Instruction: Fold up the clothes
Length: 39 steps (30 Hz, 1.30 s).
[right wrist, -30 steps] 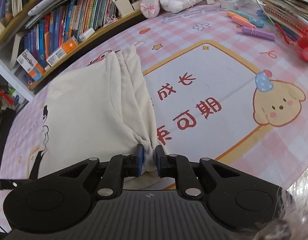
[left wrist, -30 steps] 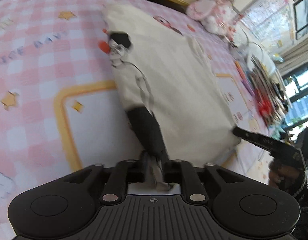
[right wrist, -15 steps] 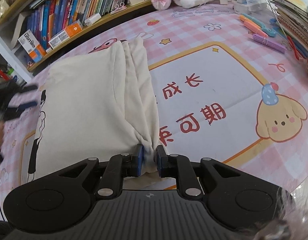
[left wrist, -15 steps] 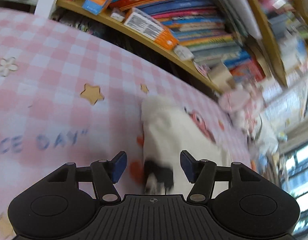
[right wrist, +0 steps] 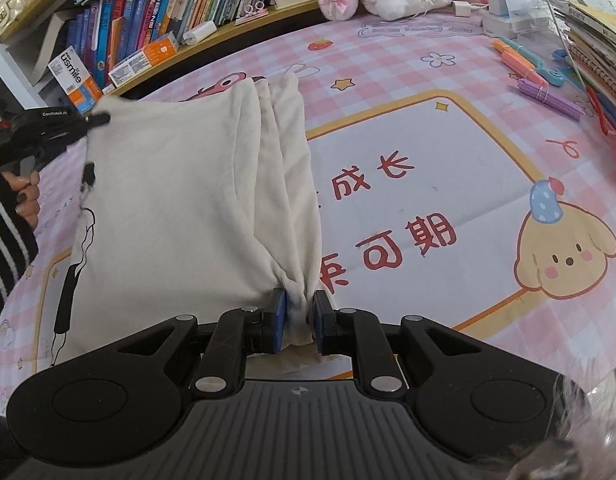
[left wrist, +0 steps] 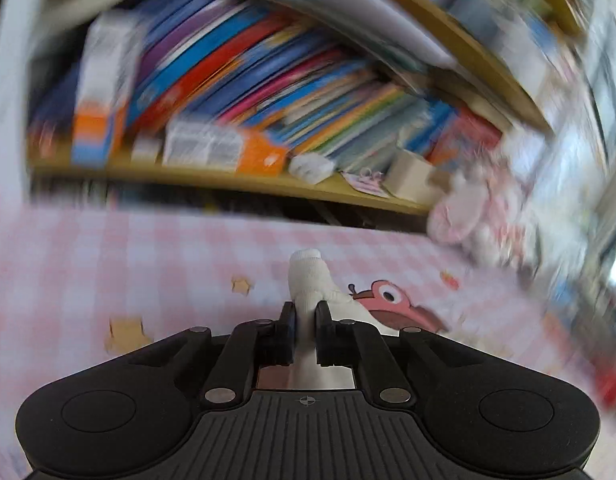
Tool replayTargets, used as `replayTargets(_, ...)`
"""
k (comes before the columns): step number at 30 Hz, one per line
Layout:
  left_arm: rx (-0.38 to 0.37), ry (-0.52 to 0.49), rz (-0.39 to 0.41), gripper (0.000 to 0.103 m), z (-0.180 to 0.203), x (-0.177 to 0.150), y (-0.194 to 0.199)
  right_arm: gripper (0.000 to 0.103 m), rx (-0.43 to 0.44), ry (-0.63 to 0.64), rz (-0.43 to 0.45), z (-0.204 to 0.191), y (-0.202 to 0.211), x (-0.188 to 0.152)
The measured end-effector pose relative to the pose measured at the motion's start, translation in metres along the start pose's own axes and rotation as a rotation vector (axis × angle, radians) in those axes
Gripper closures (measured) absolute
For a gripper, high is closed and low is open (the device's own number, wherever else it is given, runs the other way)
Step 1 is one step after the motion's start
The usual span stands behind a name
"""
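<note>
The right gripper (right wrist: 299, 322) has its blue-padded fingers (right wrist: 279, 322) pinched on a bunched corner of the cream garment (right wrist: 180, 208), which spreads out ahead of and to the left of those fingers across the pink checked table cover (right wrist: 407, 76). Several folded layers of cloth run forward from the pinch in long ridges. To the right of the fingers lies the white panel with red characters (right wrist: 387, 216) and a cartoon puppy (right wrist: 563, 252).

In the right wrist view the left gripper (right wrist: 94, 120) reaches in at the far left corner of the garment, held by a hand (right wrist: 26, 196) with a striped sleeve (right wrist: 6, 240); its tips meet the cloth edge. The left wrist view, heavily blurred, shows its fingers (left wrist: 287, 320) drawn close on a nub of the cream cloth (left wrist: 308, 276) that sticks up between and just beyond them. Past those fingers sit a bookshelf (left wrist: 244, 120) of coloured books and a pink plush toy (left wrist: 467, 216) off to the right
</note>
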<state>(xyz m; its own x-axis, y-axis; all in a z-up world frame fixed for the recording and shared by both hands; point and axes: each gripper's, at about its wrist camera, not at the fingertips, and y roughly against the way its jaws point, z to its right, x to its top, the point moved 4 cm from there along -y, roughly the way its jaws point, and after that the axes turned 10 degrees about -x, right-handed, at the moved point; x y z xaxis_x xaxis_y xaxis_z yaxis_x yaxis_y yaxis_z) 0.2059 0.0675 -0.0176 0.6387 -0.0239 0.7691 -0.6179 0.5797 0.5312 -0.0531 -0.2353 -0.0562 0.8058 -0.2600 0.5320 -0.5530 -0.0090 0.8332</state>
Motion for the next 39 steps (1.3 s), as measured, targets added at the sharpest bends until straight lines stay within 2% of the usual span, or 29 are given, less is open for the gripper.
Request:
replayTargets(2,0.065,0.060,-0.085,0.083,-0.014,-0.002,-0.017,0.090,0.005,0.001,-0.007,0.000,-0.001,0.002)
replayTargets(4,0.093,0.196,-0.125,0.059,-0.035,-0.004,-0.022,0.090,0.009,0.006,-0.013,0.000,-0.002,0.003)
replayTargets(5,0.097,0.254,-0.120,0.055,-0.042,-0.004,-0.020,0.090,0.008,0.011,-0.015,0.000,-0.002,0.004)
replayTargets(7,0.085,0.330,-0.064,0.043,-0.050,-0.004,-0.005,0.090,0.008,0.017,-0.020,0.000,-0.002,0.004)
replayTargets(8,0.082,0.355,-0.041,0.041,-0.053,-0.005,0.004,0.090,0.011,0.016,-0.022,0.000,-0.002,0.005)
replayTargets(10,0.047,0.392,-0.039,0.040,-0.053,-0.013,0.023,0.090,0.017,0.011,-0.027,0.001,-0.002,0.005)
replayTargets(12,0.012,0.408,-0.074,0.040,-0.049,-0.027,0.039,0.090,0.021,0.005,-0.032,0.002,-0.003,0.006)
replayTargets(16,-0.014,0.389,-0.139,0.040,-0.032,-0.067,0.077,0.087,0.033,-0.013,-0.044,0.004,-0.003,0.008)
replayTargets(18,0.005,0.369,-0.148,0.041,-0.027,-0.084,0.092,0.080,0.040,-0.036,-0.044,0.005,-0.002,0.010)
replayTargets(20,0.040,0.335,-0.140,0.041,-0.021,-0.097,0.106,0.056,0.038,-0.074,-0.023,0.006,0.003,0.011)
replayTargets(21,0.044,0.328,-0.142,0.041,-0.017,-0.102,0.112,0.054,0.031,-0.089,-0.006,0.007,0.006,0.012)
replayTargets(24,0.013,0.334,-0.152,0.041,-0.006,-0.114,0.123,0.053,0.033,-0.108,0.009,0.007,0.009,0.015)
replayTargets(29,-0.051,0.388,-0.154,0.041,0.010,-0.126,0.126,0.056,0.044,-0.065,-0.017,0.004,0.004,0.014)
replayTargets(32,-0.054,0.439,-0.140,0.044,0.016,-0.133,0.128,0.059,0.051,-0.036,-0.034,0.003,0.000,0.013)
replayTargets(33,-0.052,0.455,-0.139,0.052,0.018,-0.134,0.128,0.060,0.053,-0.026,-0.040,0.002,-0.001,0.013)
replayTargets(34,-0.051,0.469,-0.141,0.067,0.020,-0.137,0.127,0.067,0.055,-0.016,-0.045,0.002,-0.003,0.013)
replayTargets(35,-0.047,0.480,-0.144,0.074,0.023,-0.140,0.125,0.075,0.058,-0.006,-0.051,0.001,-0.004,0.013)
replayTargets(36,-0.043,0.492,-0.147,0.085,0.026,-0.143,0.123,0.079,0.060,0.003,-0.057,0.000,-0.005,0.013)
replayTargets(39,-0.017,0.516,-0.131,0.092,0.035,-0.152,0.123,0.086,0.074,0.036,-0.047,0.006,-0.008,0.023)
